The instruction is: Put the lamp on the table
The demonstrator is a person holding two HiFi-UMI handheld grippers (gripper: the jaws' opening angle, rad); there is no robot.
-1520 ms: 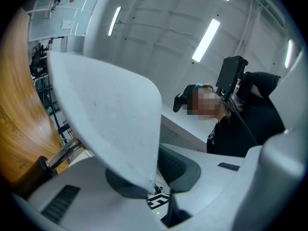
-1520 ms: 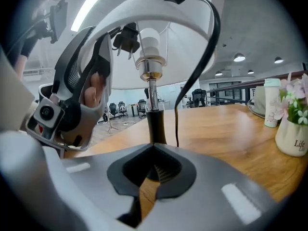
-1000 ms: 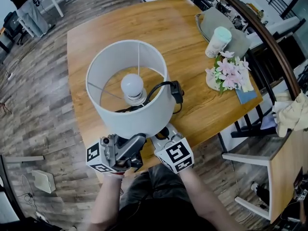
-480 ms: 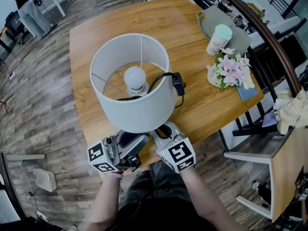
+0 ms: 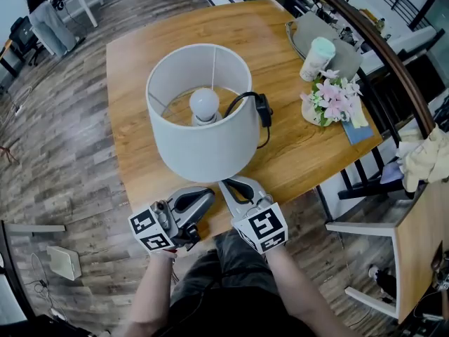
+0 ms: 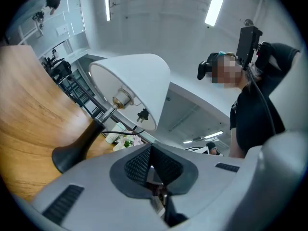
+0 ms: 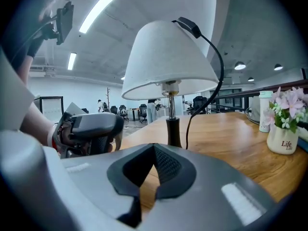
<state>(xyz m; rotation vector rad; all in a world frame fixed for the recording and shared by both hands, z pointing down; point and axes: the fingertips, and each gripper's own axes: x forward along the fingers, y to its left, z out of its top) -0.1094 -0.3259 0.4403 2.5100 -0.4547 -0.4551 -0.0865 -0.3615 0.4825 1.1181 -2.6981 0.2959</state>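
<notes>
The lamp (image 5: 200,114) stands upright on the wooden table (image 5: 140,55), with a white drum shade, a bulb (image 5: 205,102) and a black cord with a plug (image 5: 262,111) draped over the shade's rim. Both grippers hover at the table's front edge, just short of the lamp. My left gripper (image 5: 203,194) is shut and holds nothing. My right gripper (image 5: 228,183) is also shut and empty. In the left gripper view the lamp's dark base (image 6: 72,150) sits ahead of the left gripper (image 6: 150,148). In the right gripper view the lamp's stem (image 7: 172,129) stands beyond the right gripper (image 7: 154,150).
A small vase of pink flowers (image 5: 335,102) and a pale cup (image 5: 317,58) stand at the table's right side, beside a grey tray (image 5: 344,62). A blue card (image 5: 359,137) lies by the vase. A chair (image 5: 365,230) stands to the table's right.
The lamp now sits further onto the table, up and to the right. Both grippers have drawn out from under the shade and lie nearer the front edge.
</notes>
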